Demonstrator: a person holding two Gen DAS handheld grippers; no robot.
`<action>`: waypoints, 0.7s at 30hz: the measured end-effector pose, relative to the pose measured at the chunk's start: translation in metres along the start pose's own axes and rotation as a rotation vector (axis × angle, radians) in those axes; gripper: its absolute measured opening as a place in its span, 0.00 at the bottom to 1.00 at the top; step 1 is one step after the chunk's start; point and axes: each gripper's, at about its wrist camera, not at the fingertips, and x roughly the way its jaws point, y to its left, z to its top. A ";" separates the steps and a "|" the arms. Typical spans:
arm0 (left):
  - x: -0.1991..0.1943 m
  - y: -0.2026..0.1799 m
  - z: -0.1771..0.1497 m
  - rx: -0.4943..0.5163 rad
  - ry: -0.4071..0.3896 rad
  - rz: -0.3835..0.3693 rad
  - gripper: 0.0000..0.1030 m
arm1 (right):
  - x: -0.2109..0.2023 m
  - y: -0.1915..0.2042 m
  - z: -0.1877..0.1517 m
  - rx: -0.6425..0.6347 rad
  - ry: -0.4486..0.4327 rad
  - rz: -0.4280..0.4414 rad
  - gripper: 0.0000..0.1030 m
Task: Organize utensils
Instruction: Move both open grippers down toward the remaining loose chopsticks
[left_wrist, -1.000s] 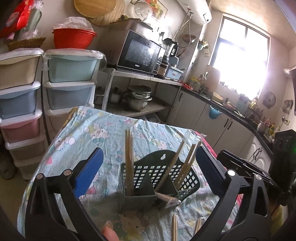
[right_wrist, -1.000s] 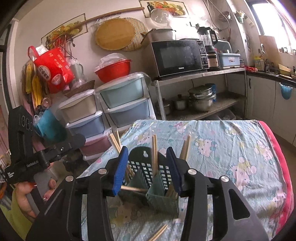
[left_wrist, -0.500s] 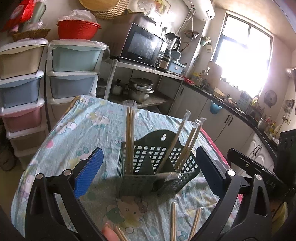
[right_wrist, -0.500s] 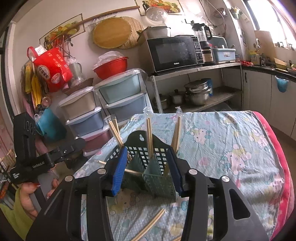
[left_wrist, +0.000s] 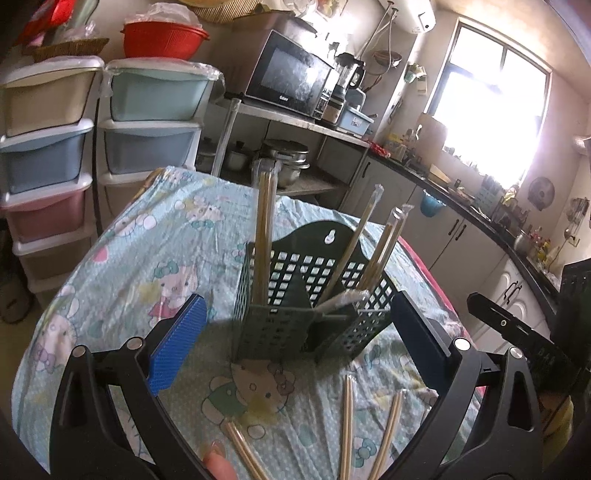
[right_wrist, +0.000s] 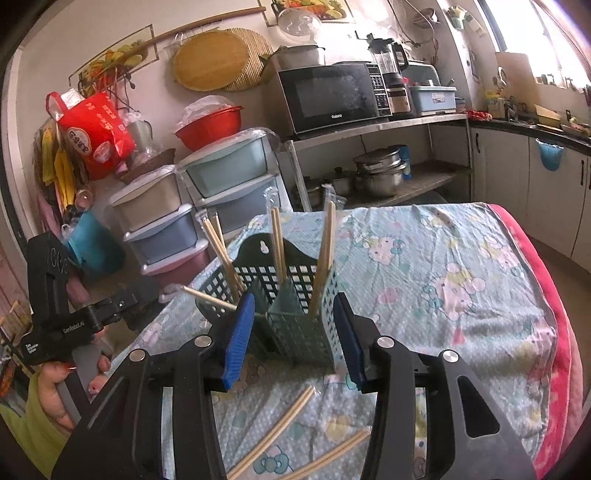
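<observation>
Left tongs: we hold our left tongs (left_wrist: 295, 347) wide open with nothing between the pads; the blue pad (left_wrist: 177, 347) on one side stands well apart from the dark pad (left_wrist: 417, 339) on the other.
Right tongs: we hold our right tongs (right_wrist: 295, 332) partly open and empty; the pads stand clear of the caddy's walls, as far as we can tell.
Caddy: the dark green slotted caddy (left_wrist: 295, 295) stands upright on the table straight ahead of both tongs, framed between the left pads and just beyond the right ones.
Standing chopsticks: wrapped pairs (left_wrist: 264, 229) lean in its compartments, some tilting toward the right of the left tongs; one wrapped pair (right_wrist: 207, 297) pokes sideways out of the caddy's wall, to the left of the right tongs.
Loose chopsticks: three wrapped pairs (left_wrist: 347, 424) lie flat on the cloth (left_wrist: 147, 258) under the left tongs, close to us; two pairs (right_wrist: 277, 432) show below the right tongs.
Table edges: the cloth drops off to the left of the left tongs toward the stacked drawers (left_wrist: 48, 155); a pink edge (right_wrist: 546, 314) runs along the right of the right tongs.
Open room: bare cloth lies to the right of the right tongs and beyond the caddy.
Other hand: our left hand (right_wrist: 51, 391) shows at the far left of the right tongs' view.
</observation>
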 end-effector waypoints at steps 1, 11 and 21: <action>0.000 0.001 -0.002 -0.001 0.004 0.002 0.89 | 0.000 -0.001 -0.001 0.002 0.003 -0.001 0.41; 0.000 0.008 -0.013 -0.009 0.022 0.019 0.89 | 0.000 -0.011 -0.025 0.023 0.052 -0.029 0.41; 0.010 0.013 -0.034 0.001 0.082 0.044 0.89 | 0.010 -0.021 -0.052 0.045 0.127 -0.050 0.41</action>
